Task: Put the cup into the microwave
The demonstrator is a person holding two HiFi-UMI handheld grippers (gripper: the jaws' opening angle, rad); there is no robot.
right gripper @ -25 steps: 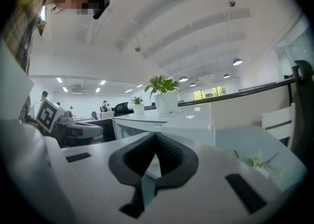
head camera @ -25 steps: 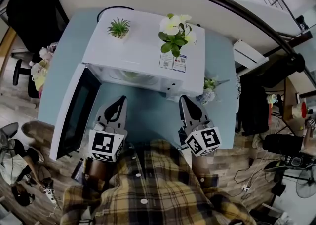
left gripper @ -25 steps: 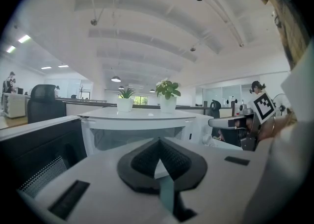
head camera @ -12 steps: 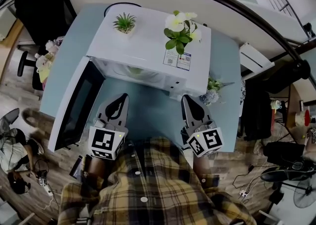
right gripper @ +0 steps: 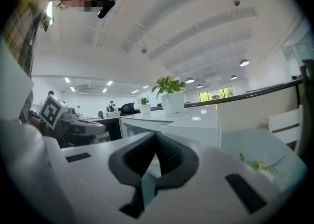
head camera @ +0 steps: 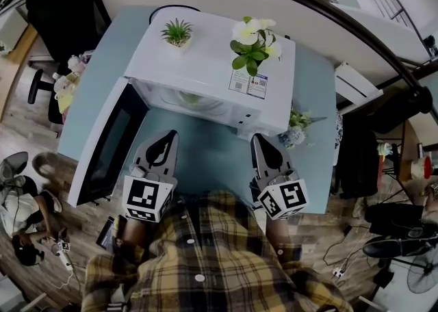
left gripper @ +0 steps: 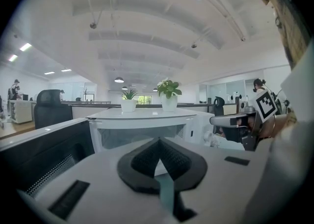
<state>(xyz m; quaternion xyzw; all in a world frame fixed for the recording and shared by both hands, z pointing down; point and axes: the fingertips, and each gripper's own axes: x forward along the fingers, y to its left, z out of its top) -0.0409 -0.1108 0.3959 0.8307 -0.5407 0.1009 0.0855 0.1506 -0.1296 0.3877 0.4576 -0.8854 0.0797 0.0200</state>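
Note:
A white microwave (head camera: 205, 64) stands on the blue table (head camera: 202, 160), its dark door (head camera: 109, 143) swung open to the left. Inside the cavity a pale greenish shape (head camera: 190, 98) shows; I cannot tell whether it is the cup. My left gripper (head camera: 166, 138) hangs in front of the opening, jaws together with nothing in them. My right gripper (head camera: 260, 141) hovers before the microwave's right end, also shut and empty. In the left gripper view the left gripper (left gripper: 157, 142) points at the microwave (left gripper: 147, 120). In the right gripper view the right gripper (right gripper: 156, 139) faces the microwave (right gripper: 171, 125).
On top of the microwave stand a small spiky plant (head camera: 178, 31) and a white pot of flowers (head camera: 254, 42). A small bunch of flowers (head camera: 294, 129) sits on the table at the right. A black office chair (head camera: 61, 9) stands far left.
Both grippers have kept their places and stayed shut. Only the head view has shifted slightly.

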